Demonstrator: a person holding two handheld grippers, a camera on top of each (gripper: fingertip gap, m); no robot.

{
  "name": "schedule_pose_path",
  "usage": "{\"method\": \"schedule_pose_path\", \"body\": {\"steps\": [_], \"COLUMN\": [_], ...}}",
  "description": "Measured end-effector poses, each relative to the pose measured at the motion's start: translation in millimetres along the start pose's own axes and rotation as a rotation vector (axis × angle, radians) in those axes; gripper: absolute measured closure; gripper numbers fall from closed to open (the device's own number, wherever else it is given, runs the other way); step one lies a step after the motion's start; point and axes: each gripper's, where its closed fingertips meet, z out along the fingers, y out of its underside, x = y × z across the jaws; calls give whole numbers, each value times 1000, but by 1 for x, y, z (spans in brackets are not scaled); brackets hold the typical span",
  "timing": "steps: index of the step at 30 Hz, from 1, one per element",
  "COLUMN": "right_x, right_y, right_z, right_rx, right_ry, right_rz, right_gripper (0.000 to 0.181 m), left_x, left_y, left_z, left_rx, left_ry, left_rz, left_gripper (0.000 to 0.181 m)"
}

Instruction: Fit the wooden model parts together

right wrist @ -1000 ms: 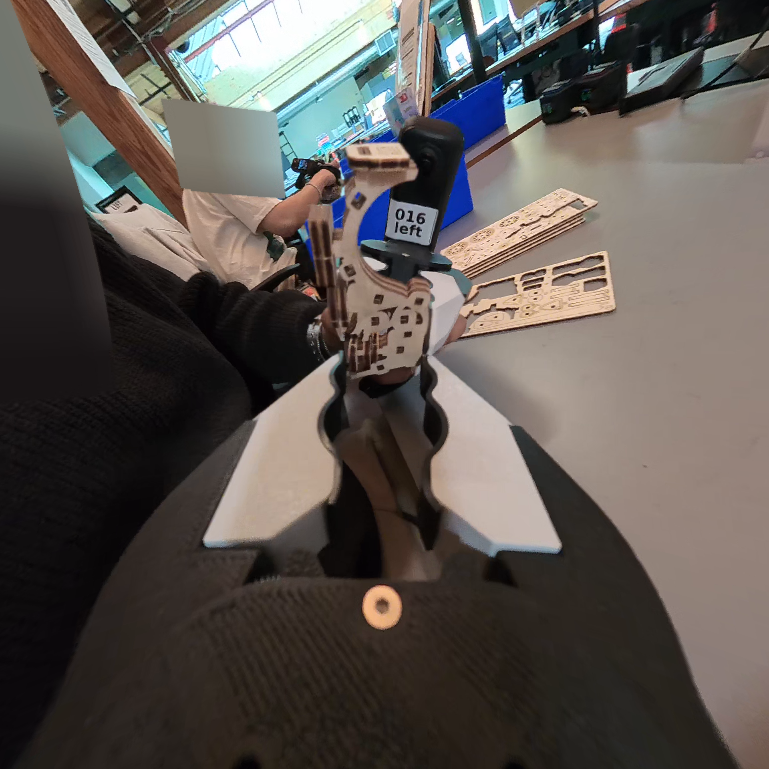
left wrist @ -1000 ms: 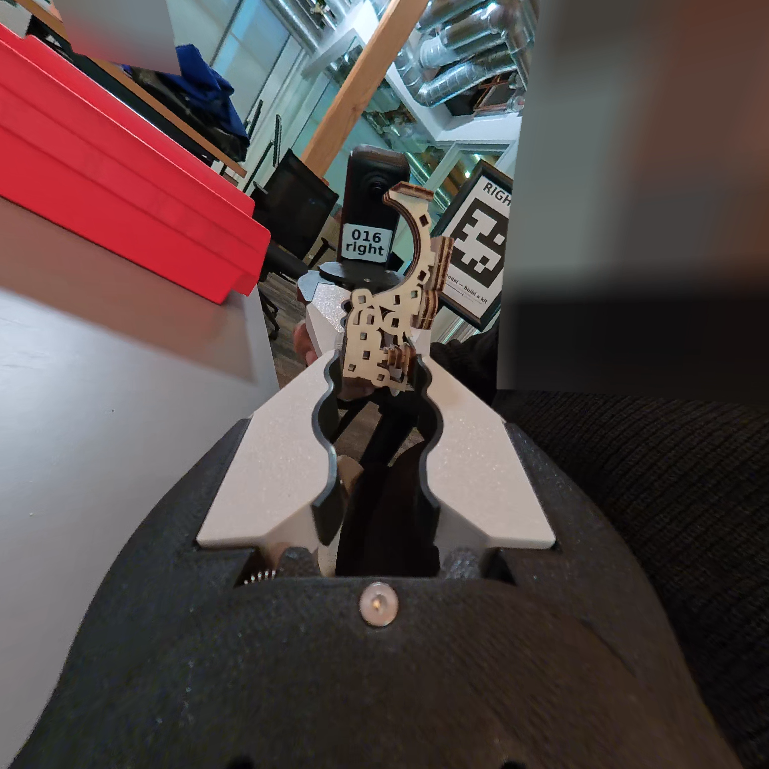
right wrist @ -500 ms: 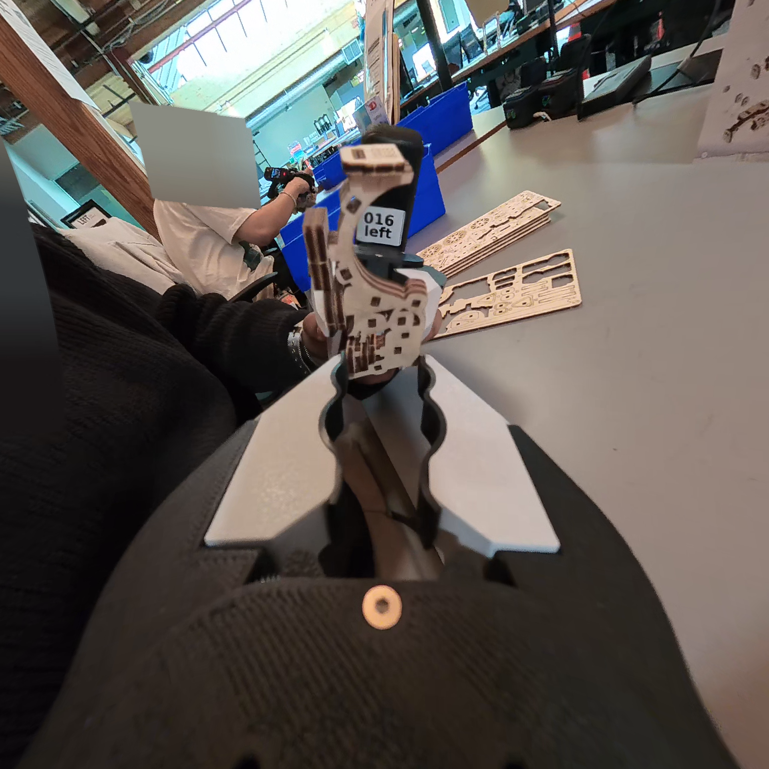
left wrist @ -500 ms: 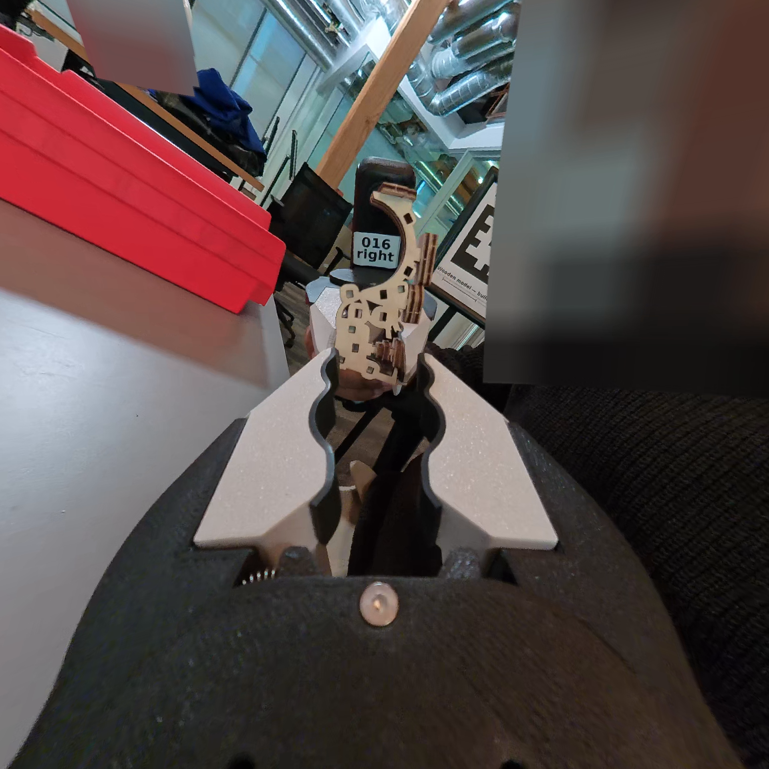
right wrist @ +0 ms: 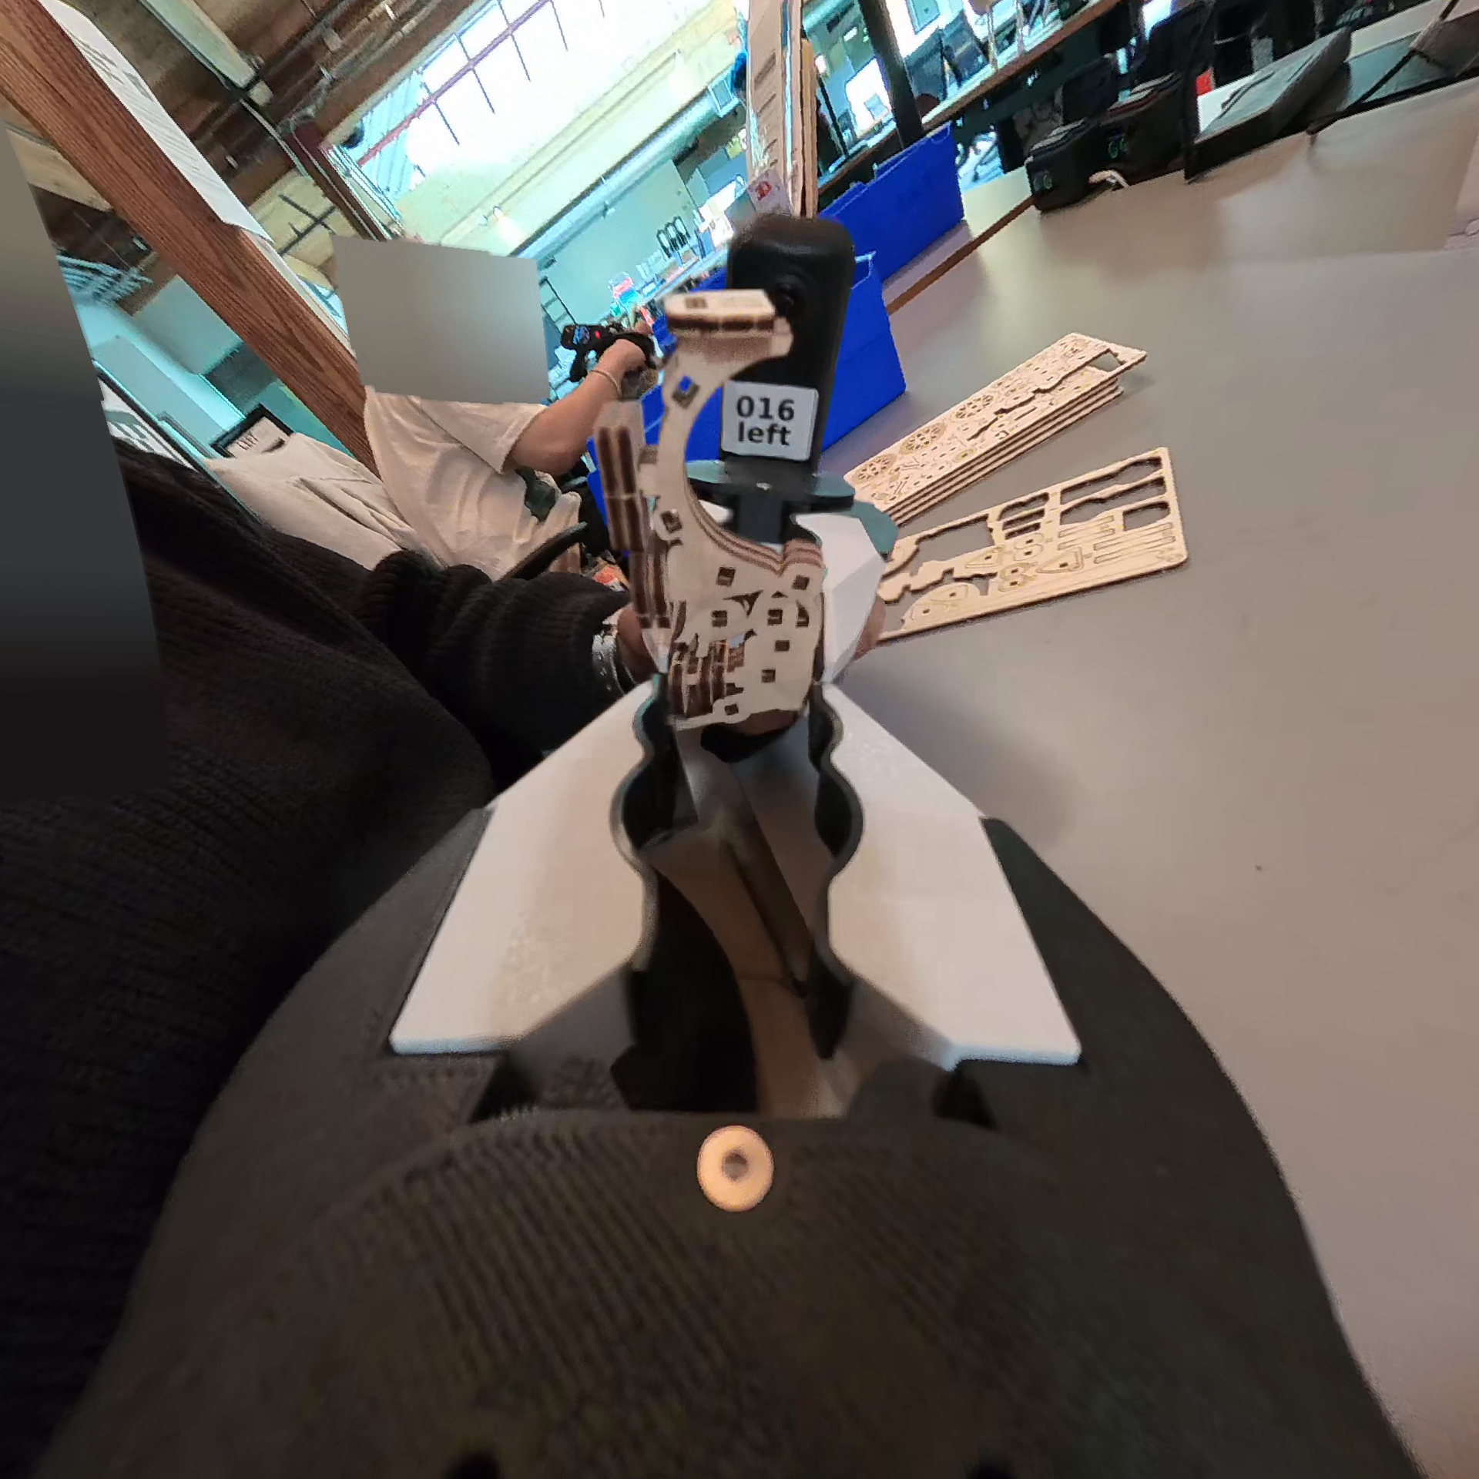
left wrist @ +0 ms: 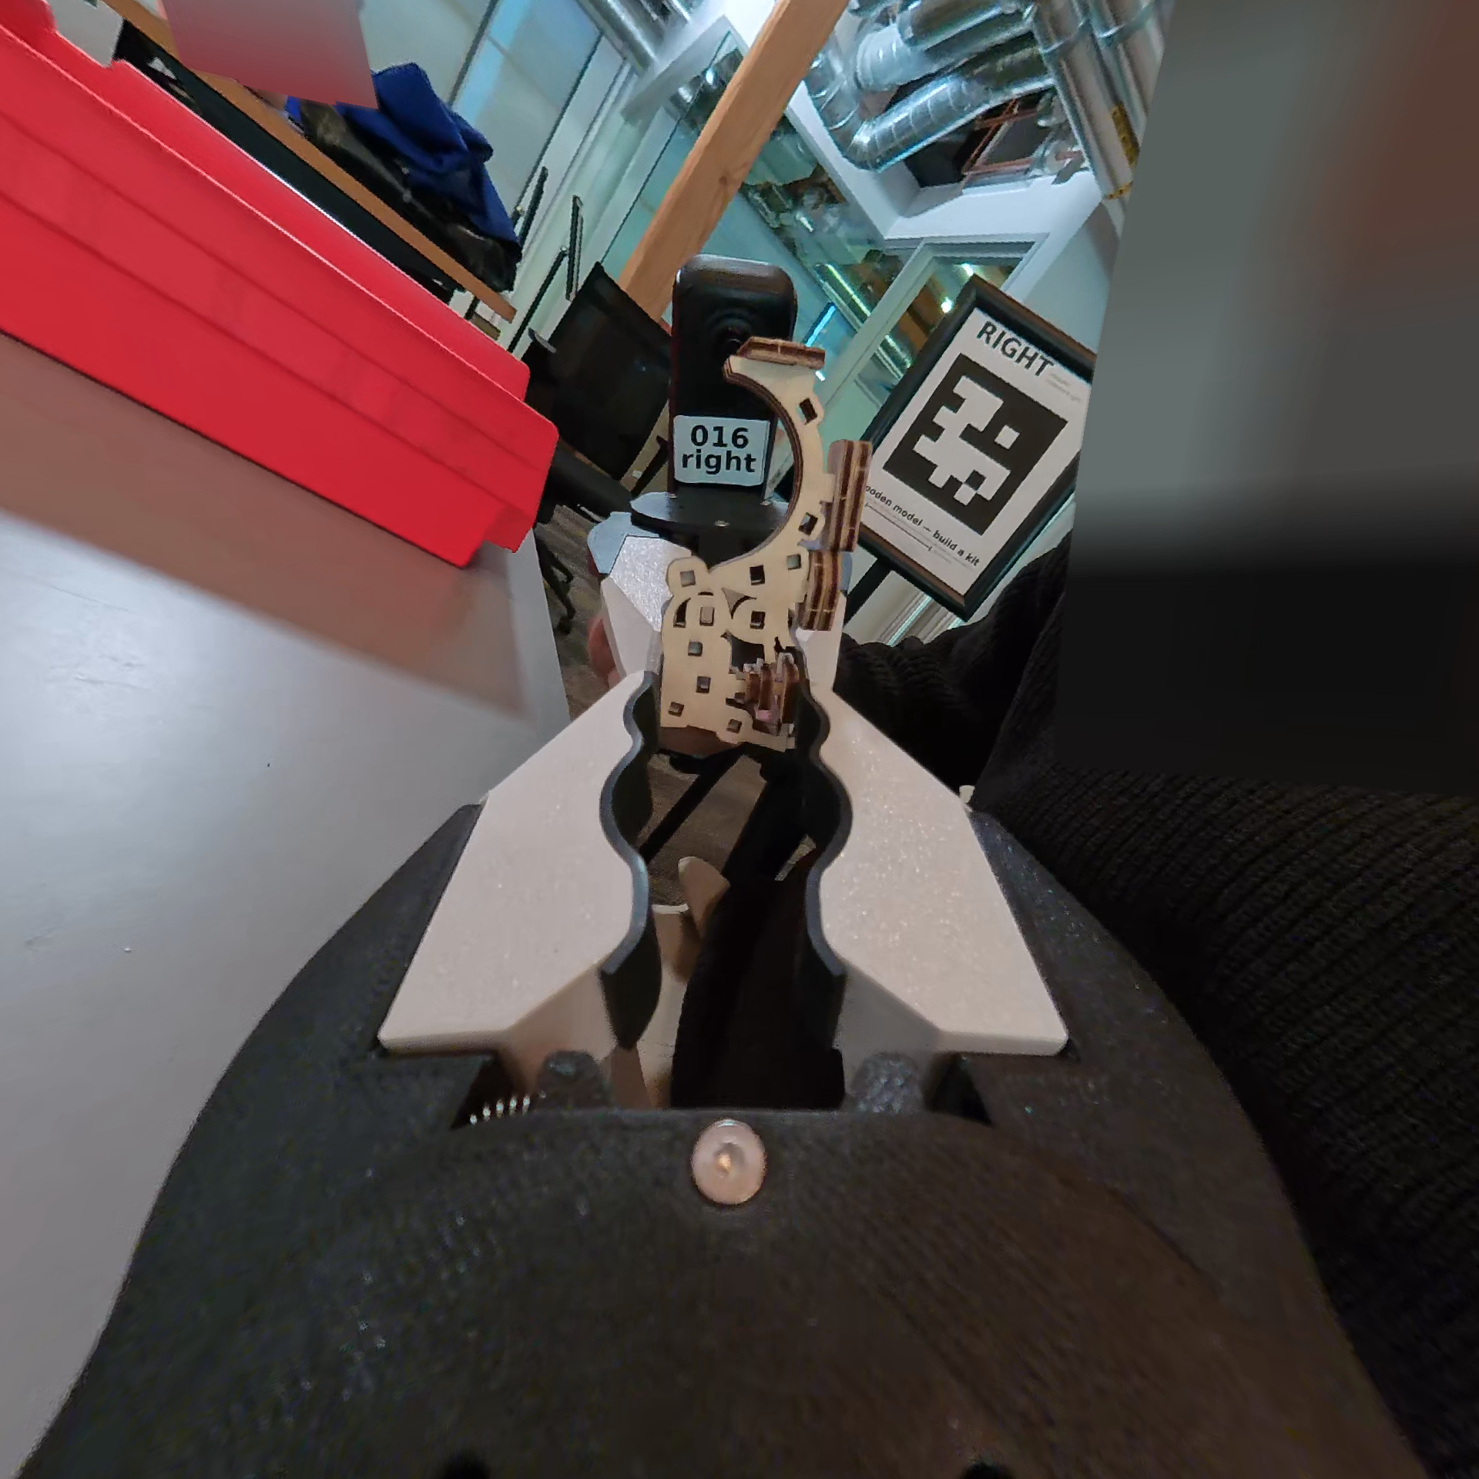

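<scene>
A partly built wooden model, a curved plywood piece with square holes and stacked tabs, is held upright in the air between both grippers. My left gripper is shut on its lower end. My right gripper faces it from the other side and is shut on the same lower end of the model. Each view shows the other gripper's black camera behind the model: the right one and the left one. The contact between the parts is hidden by the fingers.
The grey table bears stacked red bins at the left. Flat wooden part sheets and a stack of them lie on the table. A framed marker sign, a blue bin and a seated person are behind. Black sleeves flank both grippers.
Both grippers swung together with the model, so the background shifted aside and back. The hold on the model is the same.
</scene>
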Motion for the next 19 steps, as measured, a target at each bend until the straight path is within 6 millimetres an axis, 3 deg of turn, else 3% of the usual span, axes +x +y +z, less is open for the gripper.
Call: {"method": "schedule_pose_path", "body": {"steps": [19], "right_x": [-10], "right_y": [-6], "right_z": [-8], "right_rx": [53], "right_ry": [-159], "right_rz": [129], "right_gripper": [148], "left_x": [9], "left_y": [-3], "left_z": [1], "left_rx": [40], "left_ry": [94], "left_rz": [-99], "left_gripper": [149]}}
